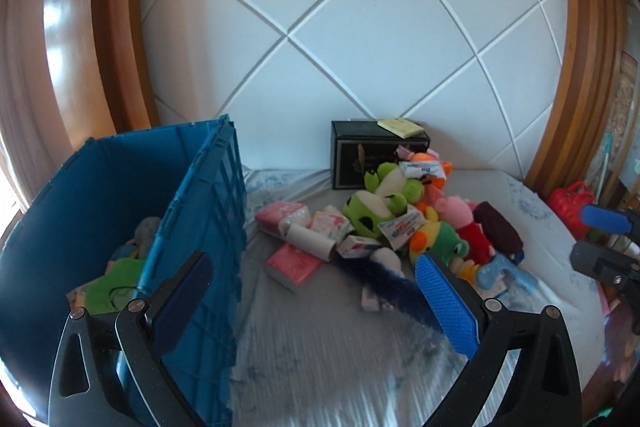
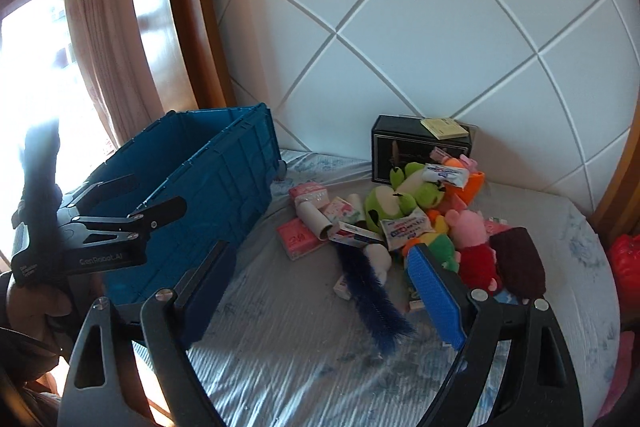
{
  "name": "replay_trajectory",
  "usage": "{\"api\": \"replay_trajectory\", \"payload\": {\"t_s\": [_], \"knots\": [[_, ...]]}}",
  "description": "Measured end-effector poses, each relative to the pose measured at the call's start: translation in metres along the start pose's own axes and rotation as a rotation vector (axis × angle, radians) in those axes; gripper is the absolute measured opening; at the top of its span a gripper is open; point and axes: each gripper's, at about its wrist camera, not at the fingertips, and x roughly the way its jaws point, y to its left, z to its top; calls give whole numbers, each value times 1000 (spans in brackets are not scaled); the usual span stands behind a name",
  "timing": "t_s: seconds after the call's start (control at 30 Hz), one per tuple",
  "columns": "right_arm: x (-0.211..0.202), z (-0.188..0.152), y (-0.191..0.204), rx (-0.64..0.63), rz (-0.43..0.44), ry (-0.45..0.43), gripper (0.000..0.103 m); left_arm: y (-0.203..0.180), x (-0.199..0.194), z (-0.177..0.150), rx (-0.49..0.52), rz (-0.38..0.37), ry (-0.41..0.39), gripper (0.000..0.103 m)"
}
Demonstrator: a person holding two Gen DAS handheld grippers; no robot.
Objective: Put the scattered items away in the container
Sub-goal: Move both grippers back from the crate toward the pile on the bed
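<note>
A blue crate (image 1: 208, 211) stands on the bed at the left and holds a few soft items; it also shows in the right wrist view (image 2: 208, 183). A pile of plush toys, tissue packs and small boxes (image 1: 400, 223) lies by the headboard, also in the right wrist view (image 2: 404, 219). A dark blue furry strip (image 2: 376, 299) lies in front of the pile. My left gripper (image 1: 316, 291) is open and empty, beside the crate's right wall. My right gripper (image 2: 320, 291) is open and empty, short of the furry strip.
A black box (image 1: 376, 155) with a yellow pad on top stands against the white padded headboard (image 1: 340, 27). A red bag (image 1: 570, 203) sits at the bed's right edge. The patterned bedsheet (image 2: 288, 359) stretches in front of the pile. A window with a curtain (image 2: 92, 39) is at the left.
</note>
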Motion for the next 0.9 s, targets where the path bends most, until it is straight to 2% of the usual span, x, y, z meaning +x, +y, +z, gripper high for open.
{"api": "replay_trajectory", "payload": {"t_s": [0.13,0.3,0.37,0.47,0.57,0.73,0.9], "knots": [[-10,-18,-37,23,-54,26,88,-30,37,-13,7,-2,47,103],[-10,-45,-78,71,-85,78,88,-65,88,-26,85,-50,27,103],[-8,-57,-92,92,-90,97,88,-71,113,-29,122,-72,5,103],[-3,-72,-104,113,-99,134,88,-74,160,-30,168,-104,15,103],[3,-86,-113,138,-111,165,88,-73,210,-30,191,-140,60,103],[15,-106,-127,190,-142,218,88,-73,289,-36,255,-113,144,103],[24,-117,-135,226,-172,254,88,-74,351,-47,305,-132,245,100]]}}
